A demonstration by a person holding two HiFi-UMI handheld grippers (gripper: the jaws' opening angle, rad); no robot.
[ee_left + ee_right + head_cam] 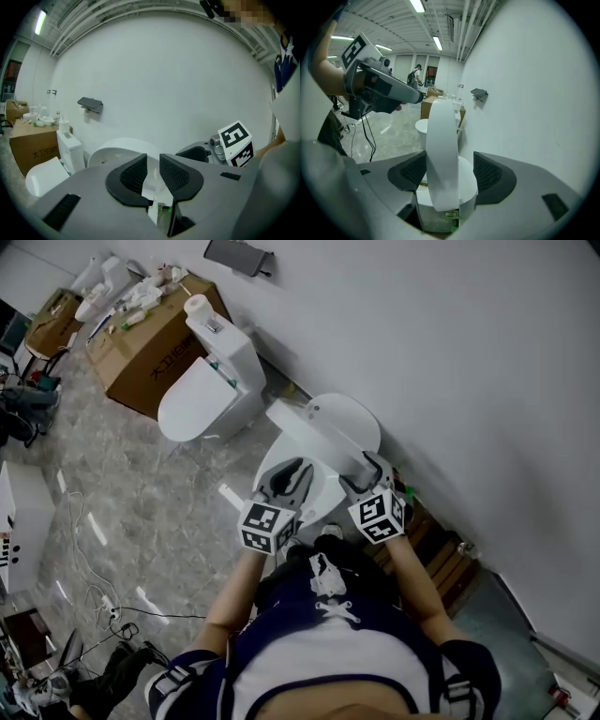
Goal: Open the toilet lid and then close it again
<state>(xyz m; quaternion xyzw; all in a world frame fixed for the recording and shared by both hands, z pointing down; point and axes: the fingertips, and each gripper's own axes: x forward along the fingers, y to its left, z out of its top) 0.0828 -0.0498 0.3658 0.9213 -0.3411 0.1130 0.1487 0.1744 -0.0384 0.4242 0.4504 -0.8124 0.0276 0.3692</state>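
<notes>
The white toilet [309, 486] stands against the wall with its lid [339, 424] raised. In the right gripper view the lid [442, 154] is edge-on, a white band that rises between the jaws. My right gripper [371, 468] straddles that rim: the band lies against the left pad and a gap shows at the right pad. My left gripper [292, 476] hovers over the bowl and faces the lid [117, 146]. Its jaws stand close together with a narrow gap, and only white surface shows through. The left gripper [384, 91] also shows in the right gripper view.
A second white toilet [208, 382] and a cardboard box [150, 341] with clutter on top stand further along the wall. Cables [94, 592] trail over the marble floor. A dark shelf [91, 104] hangs on the wall. A person [415, 75] stands far off.
</notes>
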